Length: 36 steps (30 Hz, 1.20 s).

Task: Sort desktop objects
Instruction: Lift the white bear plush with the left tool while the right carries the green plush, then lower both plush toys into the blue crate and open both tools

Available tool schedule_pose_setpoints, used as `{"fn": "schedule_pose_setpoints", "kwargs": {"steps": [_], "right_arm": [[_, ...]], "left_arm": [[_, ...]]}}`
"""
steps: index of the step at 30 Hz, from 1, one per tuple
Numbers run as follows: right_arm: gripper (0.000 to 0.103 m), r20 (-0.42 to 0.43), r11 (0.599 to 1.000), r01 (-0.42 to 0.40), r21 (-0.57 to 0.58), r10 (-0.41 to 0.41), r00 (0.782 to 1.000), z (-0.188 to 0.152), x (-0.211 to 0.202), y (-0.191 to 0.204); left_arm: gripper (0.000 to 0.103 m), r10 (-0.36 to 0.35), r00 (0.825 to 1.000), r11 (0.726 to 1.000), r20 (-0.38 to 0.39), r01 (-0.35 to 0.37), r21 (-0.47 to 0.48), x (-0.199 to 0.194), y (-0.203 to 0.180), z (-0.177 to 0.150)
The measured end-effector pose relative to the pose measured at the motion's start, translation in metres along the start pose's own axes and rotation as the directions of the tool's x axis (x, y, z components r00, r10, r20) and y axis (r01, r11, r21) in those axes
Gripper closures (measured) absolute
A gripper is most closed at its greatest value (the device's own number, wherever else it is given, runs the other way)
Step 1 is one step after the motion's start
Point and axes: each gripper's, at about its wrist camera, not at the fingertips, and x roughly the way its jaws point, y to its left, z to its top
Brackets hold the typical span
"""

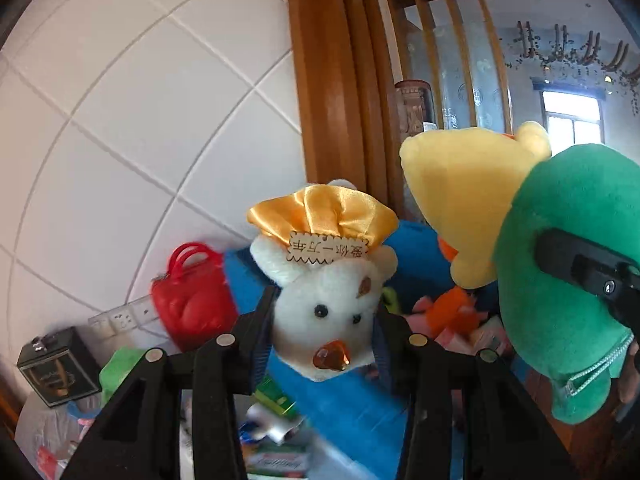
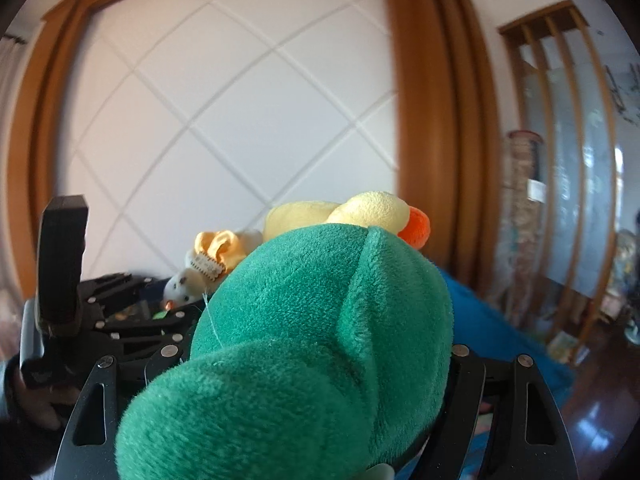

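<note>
The left gripper [image 1: 324,320] is clamped on a small white plush bear with a gold satin hat [image 1: 326,296], held up in the air before the white panelled wall [image 1: 140,120]. A scalloped tag [image 1: 328,253] on the hat reads, upside down, 爱你一万年. Just to its right, the right gripper [image 2: 316,364] squeezes a green and yellow plush duck with an orange beak [image 1: 560,280]. Below lie a red plastic handbag [image 1: 192,300] and a blue cloth [image 1: 352,408].
</note>
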Motion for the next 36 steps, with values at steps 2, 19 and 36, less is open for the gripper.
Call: {"fn": "schedule_pose_setpoints", "kwargs": {"steps": [2, 19, 36], "right_arm": [[0.023, -0.007, 1.000, 0.014, 0.018, -0.014, 1.000, 0.004, 0.006, -0.033], [0.013, -0.258, 0.993, 0.044, 0.108, -0.014, 0.966, -0.011, 0.115, -0.175], [0.005, -0.090, 0.982, -0.024, 0.188, 0.042, 0.995, -0.007, 0.058, -0.170]], "left_arm": [[0.060, 0.021, 1.000, 1.000, -0.007, -0.021, -0.008, 0.016, -0.025, 0.014], [0.010, 0.154, 0.982, 0.987, -0.108, -0.157, -0.021, 0.103, -0.095, 0.072], [0.009, 0.229, 0.970, 0.969, -0.077, -0.235, -0.078, 0.086, -0.087, 0.063]]}}
